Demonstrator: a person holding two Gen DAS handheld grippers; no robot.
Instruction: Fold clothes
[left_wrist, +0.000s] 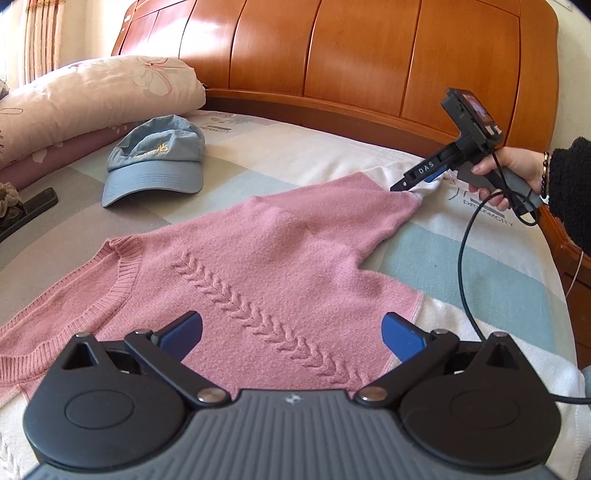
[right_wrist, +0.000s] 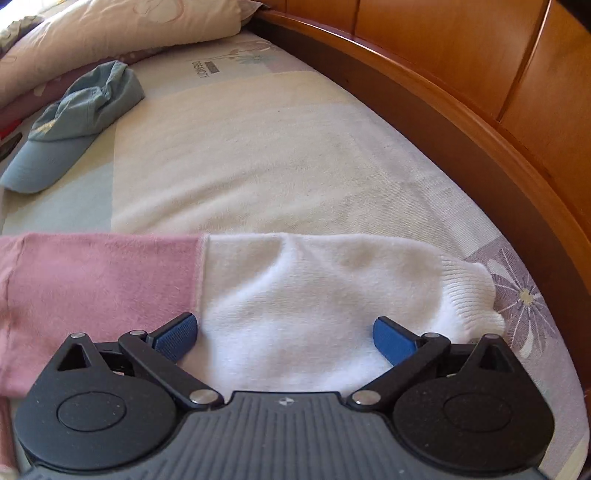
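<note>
Lower centre of the left wrist view: left gripper (left_wrist: 291, 334), its 2 blue-padded fingers (left_wrist: 184, 332) spread wide, nothing between them, hovering over the body of a pink sweater (left_wrist: 258, 258). Lying flat on the bed sheet (left_wrist: 295, 147), filling the middle of that frame, a braided cable pattern (left_wrist: 258, 314) running from the centre down toward the gripper, ribbed neckline (left_wrist: 125, 273) at left of centre. Stretching from the body toward the right of the frame, 1 sleeve (left_wrist: 351, 214), pink for most of its length and white at the end.

Lower centre of the right wrist view: right gripper (right_wrist: 286, 336), fingers (right_wrist: 395, 338) also wide apart, gripping nothing, poised just over the white end of the sleeve (right_wrist: 332, 288), close to the pink-to-white seam (right_wrist: 201, 273). Ribbed cuff (right_wrist: 469, 295) at right of centre, resting on a floral patch of the sheet (right_wrist: 258, 147). Whether the pads touch the cloth: cannot tell.

Right of the left wrist view: the same right gripper (left_wrist: 413, 181) seen from the side, tips down at the sleeve's colour change, held by a hand (left_wrist: 517, 173) in a dark fuzzy cuff, a black cable (left_wrist: 461, 258) looping down from it.

Further back, upper left in both views: a light blue cap (left_wrist: 159, 162) on the sheet, well apart from the sweater. Behind it, a floral pillow (left_wrist: 92, 99). Across the top, a wooden headboard (left_wrist: 369, 55).
</note>
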